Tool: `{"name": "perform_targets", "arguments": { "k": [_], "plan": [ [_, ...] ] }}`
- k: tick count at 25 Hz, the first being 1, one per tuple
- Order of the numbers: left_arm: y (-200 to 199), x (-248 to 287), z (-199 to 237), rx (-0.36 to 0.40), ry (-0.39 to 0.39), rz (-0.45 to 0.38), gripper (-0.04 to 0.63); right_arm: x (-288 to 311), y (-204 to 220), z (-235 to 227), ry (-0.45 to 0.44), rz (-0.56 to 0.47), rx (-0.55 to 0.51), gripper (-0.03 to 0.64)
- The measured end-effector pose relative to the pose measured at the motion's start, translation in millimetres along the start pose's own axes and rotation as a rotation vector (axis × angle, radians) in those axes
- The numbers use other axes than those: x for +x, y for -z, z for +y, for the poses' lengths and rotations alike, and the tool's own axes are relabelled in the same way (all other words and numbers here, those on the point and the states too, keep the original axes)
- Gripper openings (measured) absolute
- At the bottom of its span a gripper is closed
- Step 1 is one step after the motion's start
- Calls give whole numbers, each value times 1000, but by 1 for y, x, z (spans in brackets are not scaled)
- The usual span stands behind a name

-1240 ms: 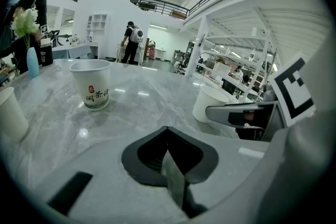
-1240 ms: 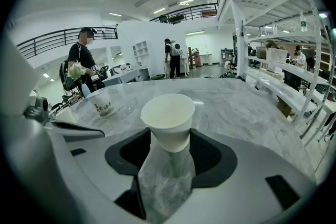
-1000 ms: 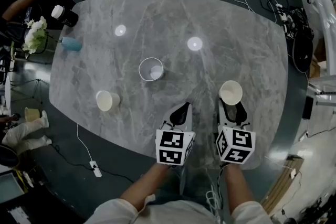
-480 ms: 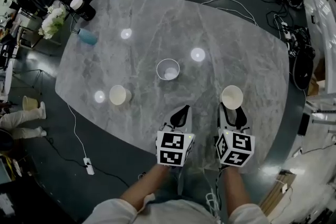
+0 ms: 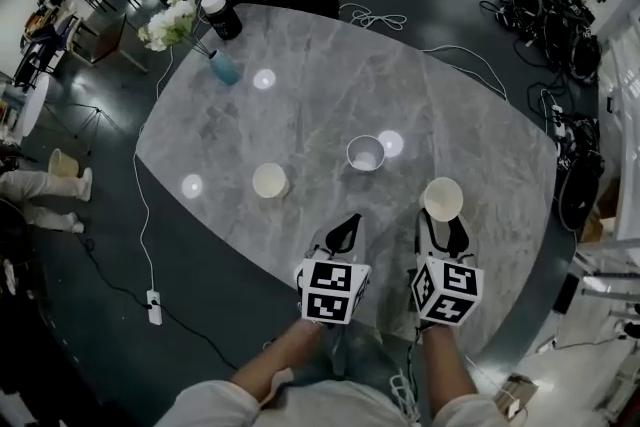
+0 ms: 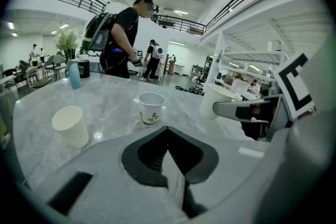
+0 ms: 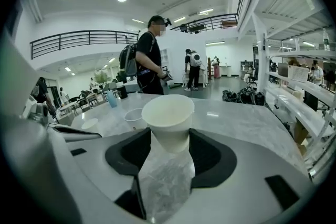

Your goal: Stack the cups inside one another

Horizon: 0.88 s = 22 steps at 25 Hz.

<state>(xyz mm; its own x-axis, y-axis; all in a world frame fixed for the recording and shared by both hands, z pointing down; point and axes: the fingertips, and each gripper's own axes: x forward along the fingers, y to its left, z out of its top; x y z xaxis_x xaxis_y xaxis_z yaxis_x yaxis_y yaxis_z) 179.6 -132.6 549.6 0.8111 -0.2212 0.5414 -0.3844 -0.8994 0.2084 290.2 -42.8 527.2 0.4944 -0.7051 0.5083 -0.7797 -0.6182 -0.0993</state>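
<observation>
Right gripper (image 7: 169, 138) is clamped on the lower wall of a cream paper cup (image 7: 168, 113). The cup is upright, mouth up, over the near right part of the table (image 5: 300, 105). Can't tell if its base touches the top.

Left gripper (image 6: 167, 131) has its jaws pressed together with nothing between them. It sits just beside the right one at the near edge.

Printed cup (image 5: 366, 153) stands mid-table, ahead of the left gripper and left of the held cup, apart from both. Plain cup (image 5: 270, 180) stands upright further left, toward the left edge, apart from the printed cup.

Blue vase with flowers (image 5: 222, 67) and a dark canister (image 5: 220, 15) sit at the far left corner.
</observation>
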Motion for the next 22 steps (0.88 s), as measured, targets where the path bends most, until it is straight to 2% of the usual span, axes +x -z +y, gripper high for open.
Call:
{"name": "perform_targets", "arguments": {
  "k": [11,22],
  "plan": [
    [-24,-36,39,-27,-83,-54,-5,13,-46,65,-117,-46,-50,213],
    [-41,-39,63,-45,-130,-78,-5,28,-64,91,-173,-53,-76,213]
  ]
}}
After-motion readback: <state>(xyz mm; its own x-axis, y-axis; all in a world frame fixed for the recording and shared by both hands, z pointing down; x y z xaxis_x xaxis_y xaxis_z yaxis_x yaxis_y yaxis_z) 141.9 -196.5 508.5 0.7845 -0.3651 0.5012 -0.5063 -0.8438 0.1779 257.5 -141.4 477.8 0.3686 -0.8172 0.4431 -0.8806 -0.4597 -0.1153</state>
